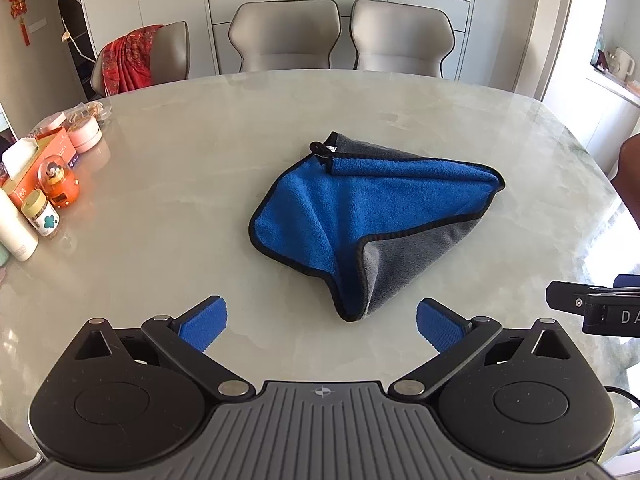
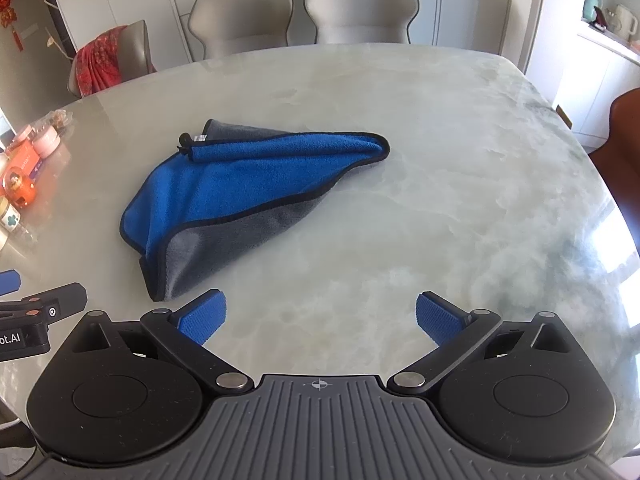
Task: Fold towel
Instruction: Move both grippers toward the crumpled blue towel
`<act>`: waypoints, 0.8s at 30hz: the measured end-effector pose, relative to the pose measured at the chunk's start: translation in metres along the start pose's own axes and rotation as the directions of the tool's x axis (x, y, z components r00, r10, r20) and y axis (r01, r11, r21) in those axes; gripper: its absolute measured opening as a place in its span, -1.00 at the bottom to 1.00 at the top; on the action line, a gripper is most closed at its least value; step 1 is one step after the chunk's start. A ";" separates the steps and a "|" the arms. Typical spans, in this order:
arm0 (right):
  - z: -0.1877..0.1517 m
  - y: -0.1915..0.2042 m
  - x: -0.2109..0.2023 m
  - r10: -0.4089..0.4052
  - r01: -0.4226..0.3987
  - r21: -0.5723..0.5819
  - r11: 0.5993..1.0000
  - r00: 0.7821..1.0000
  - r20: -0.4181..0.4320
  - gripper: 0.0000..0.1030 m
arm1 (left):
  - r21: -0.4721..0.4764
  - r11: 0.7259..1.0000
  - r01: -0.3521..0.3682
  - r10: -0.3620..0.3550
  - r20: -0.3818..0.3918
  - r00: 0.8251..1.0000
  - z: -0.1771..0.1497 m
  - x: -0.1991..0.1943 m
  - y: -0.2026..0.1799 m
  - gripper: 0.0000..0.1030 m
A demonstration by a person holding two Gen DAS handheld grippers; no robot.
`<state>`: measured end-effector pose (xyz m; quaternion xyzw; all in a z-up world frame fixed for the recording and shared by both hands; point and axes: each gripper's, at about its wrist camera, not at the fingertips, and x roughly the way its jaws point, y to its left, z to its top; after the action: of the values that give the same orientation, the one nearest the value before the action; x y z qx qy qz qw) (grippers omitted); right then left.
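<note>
The towel (image 1: 360,216) lies crumpled on the pale marble table (image 1: 180,160), blue side up with a black hem, a grey underside turned out along its near right part and a small black loop at its far left corner. In the left wrist view it sits just beyond the left gripper (image 1: 322,322), its near corner pointing into the gap between the two blue pads (image 1: 204,322) without touching either. In the right wrist view the towel (image 2: 240,188) lies to the left and farther off, its near corner just beside the left pad of the right gripper (image 2: 322,318), apart from it. Both grippers have their fingers spread wide and hold nothing; both hover over bare table. The right gripper's black tip shows at the right edge of the left view. Boxes and jars (image 1: 48,184) stand at the table's far left; grey chairs (image 1: 284,36) stand at its far side
</note>
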<state>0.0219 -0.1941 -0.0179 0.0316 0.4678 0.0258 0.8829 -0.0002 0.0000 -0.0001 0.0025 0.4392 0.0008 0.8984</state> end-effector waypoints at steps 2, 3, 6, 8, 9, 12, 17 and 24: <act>0.000 0.000 0.001 0.000 0.000 -0.003 1.000 1.000 -0.004 0.99 | 0.004 1.000 -0.003 0.003 -0.002 1.000 0.000 0.000 0.000 1.00; 0.000 0.000 0.001 0.000 0.000 -0.004 1.000 1.000 -0.007 0.99 | 0.006 1.000 -0.005 0.005 -0.003 1.000 -0.001 0.000 0.000 1.00; 0.001 0.001 0.003 -0.001 0.000 -0.009 1.000 1.000 -0.013 0.99 | 0.013 1.000 -0.009 0.009 -0.005 1.000 -0.001 0.000 0.000 1.00; 0.001 0.001 0.004 -0.001 0.001 -0.011 1.000 1.000 -0.018 0.99 | 0.017 1.000 -0.012 0.012 -0.007 1.000 -0.002 0.000 0.000 1.00; 0.001 0.001 0.004 -0.001 0.001 -0.013 1.000 1.000 -0.020 0.99 | 0.014 1.000 -0.010 0.011 -0.011 1.000 -0.001 0.001 0.000 1.00; 0.002 0.002 0.006 -0.001 0.001 -0.017 1.000 1.000 -0.027 0.99 | 0.010 1.000 -0.009 0.009 -0.020 1.000 -0.002 0.002 0.002 1.00; 0.002 0.003 0.009 -0.005 0.004 -0.021 1.000 1.000 -0.031 0.99 | 0.011 1.000 -0.009 0.009 -0.025 1.000 0.001 0.007 -0.001 1.00; 0.003 0.005 0.009 -0.003 0.002 -0.028 1.000 0.999 -0.035 0.99 | 0.015 1.000 -0.002 0.003 -0.028 1.000 0.003 0.009 0.000 1.00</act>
<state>0.0289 -0.1886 -0.0231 0.0183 0.4829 0.0318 0.8749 0.0078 0.0001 -0.0057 0.0099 0.4518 -0.0015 0.8921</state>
